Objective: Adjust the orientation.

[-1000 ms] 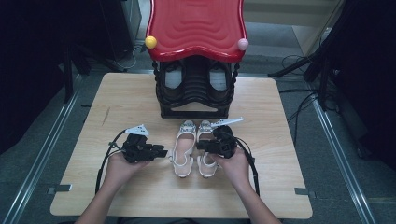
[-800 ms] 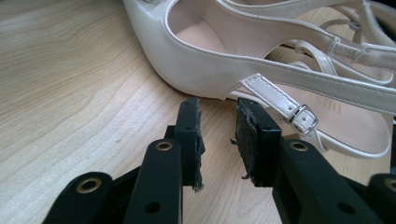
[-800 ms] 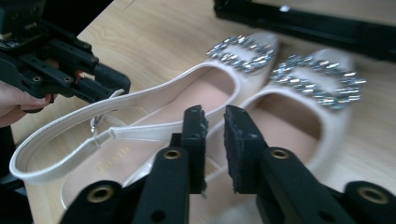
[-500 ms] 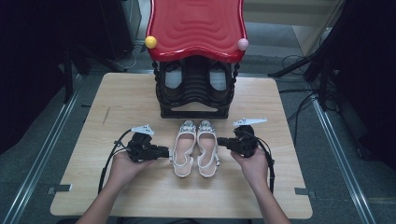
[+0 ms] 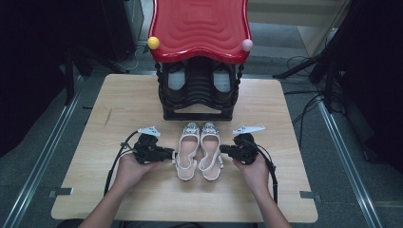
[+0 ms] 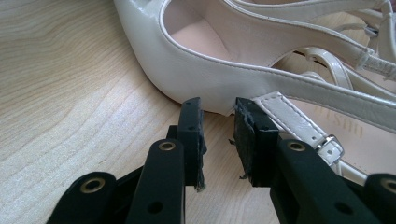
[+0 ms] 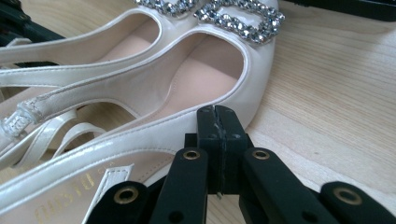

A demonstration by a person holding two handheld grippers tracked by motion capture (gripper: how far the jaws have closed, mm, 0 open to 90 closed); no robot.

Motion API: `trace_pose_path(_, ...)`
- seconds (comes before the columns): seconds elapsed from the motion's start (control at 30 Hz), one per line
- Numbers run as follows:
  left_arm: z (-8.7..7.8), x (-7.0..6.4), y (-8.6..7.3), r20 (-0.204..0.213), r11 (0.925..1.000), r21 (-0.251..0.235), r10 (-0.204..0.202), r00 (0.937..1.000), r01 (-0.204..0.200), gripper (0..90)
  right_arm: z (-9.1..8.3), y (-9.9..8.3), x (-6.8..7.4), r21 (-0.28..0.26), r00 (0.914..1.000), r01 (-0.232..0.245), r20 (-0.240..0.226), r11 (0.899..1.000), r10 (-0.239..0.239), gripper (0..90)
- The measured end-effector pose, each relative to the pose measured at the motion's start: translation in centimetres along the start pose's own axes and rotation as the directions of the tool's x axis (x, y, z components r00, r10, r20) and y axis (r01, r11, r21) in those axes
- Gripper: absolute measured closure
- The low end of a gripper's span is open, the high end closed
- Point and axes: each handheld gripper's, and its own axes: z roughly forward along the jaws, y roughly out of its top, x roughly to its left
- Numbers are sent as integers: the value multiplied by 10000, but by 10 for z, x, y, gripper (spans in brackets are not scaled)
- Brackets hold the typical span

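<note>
1. While two cream sandals lie side by side near the middle of the wooden bench [image 5: 119, 109], a person's hands come in from the near edge, one at each side of the pair.
2. The left hand-held gripper [image 5: 170, 154] points right at the left sandal [image 5: 187, 151]; in the left gripper view its pads [image 6: 192, 122] stand slightly apart, just short of the shoe's side [image 6: 205, 74] and beside its buckled strap [image 6: 299, 123], with nothing between them.
3. The right hand-held gripper [image 5: 222, 149] points left at the right sandal [image 5: 210, 149]; in the right gripper view its jaws are pressed together, empty, with the tips just at the shoe's outer edge [image 7: 187, 93]. Whether they touch it I cannot tell.
4. Both sandals point their rhinestone-trimmed toes [image 7: 233, 16] toward the far side.
5. Beyond them stands a black shoe rack [image 5: 198, 92] with a wavy red top [image 5: 199, 26], a yellow ball [image 5: 153, 42] at its left corner and a pink ball [image 5: 247, 45] at its right.
</note>
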Motion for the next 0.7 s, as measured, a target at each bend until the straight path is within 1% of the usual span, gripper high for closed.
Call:
trace_pose_path(0.07, 0, 0, 0, 19, 10000, -4, 2, 10000, -2, 724, 1, -2, 0, -146, 9999, 64, -86, 9999, -65, 900)
trace_pose_path(0.13, 2, -1, 0, 31, 10000, -28, -24, 10000, 24, 726, 2, -4, -2, -280, 9992, 69, -380, 9996, -80, 900)
trace_pose_path(0.2, 2, -2, 0, 22, 10000, -19, 3, 10000, -3, 727, 3, -6, -6, -324, 9970, -219, -745, 9992, 195, 890)
trace_pose_path(0.23, 2, -1, 0, 36, 10000, -20, -6, 10000, 6, 728, 4, -6, -7, -295, 9955, -264, -923, 9992, 236, 876)
trace_pose_path(0.27, 2, -1, 0, 59, 10000, -21, -22, 10000, 22, 729, 4, -6, -8, -275, 9945, -335, -1004, 9991, 306, 867)
trace_pose_path(0.33, 3, -2, 0, 73, 10000, -31, -23, 10000, 23, 734, 5, -7, -9, -355, 9935, -350, -1091, 9988, 309, 868)
trace_pose_path(0.37, 4, -2, 0, 111, 10000, -65, -56, 9999, 56, 738, 5, -8, -9, -404, 9934, -282, -1120, 9988, 235, 869)
trace_pose_path(0.4, 5, -3, 0, 130, 9999, -83, -57, 9999, 58, 744, 6, -9, -9, -491, 9933, -198, -1146, 9986, 141, 870)
trace_pose_path(0.47, 7, -4, -1, 163, 10000, -61, -4, 9999, 5, 753, 6, -12, -10, -789, 9926, 123, -1194, 9968, -217, 873)
trace_pose_path(0.5, 7, -5, -1, 184, 10000, -85, -32, 9998, 33, 762, 6, -13, -10, -873, 9925, 161, -1197, 9960, -265, 872)
trace_pose_path(0.6, 7, -5, -1, 275, 10000, -84, -26, 9996, 29, 784, 6, -13, -11, -797, 9920, -90, -1259, 9968, -11, 849)
trace_pose_path(0.63, 7, -5, -1, 314, 9999, -94, -53, 9995, 56, 796, 6, -12, -12, -747, 9920, -157, -1260, 9971, 61, 828)
trace_pose_path(0.7, 8, -6, -1, 363, 9999, -97, -51, 9993, 54, 818, 6, -11, -14, -663, 9909, -326, -1323, 9973, 236, 820)
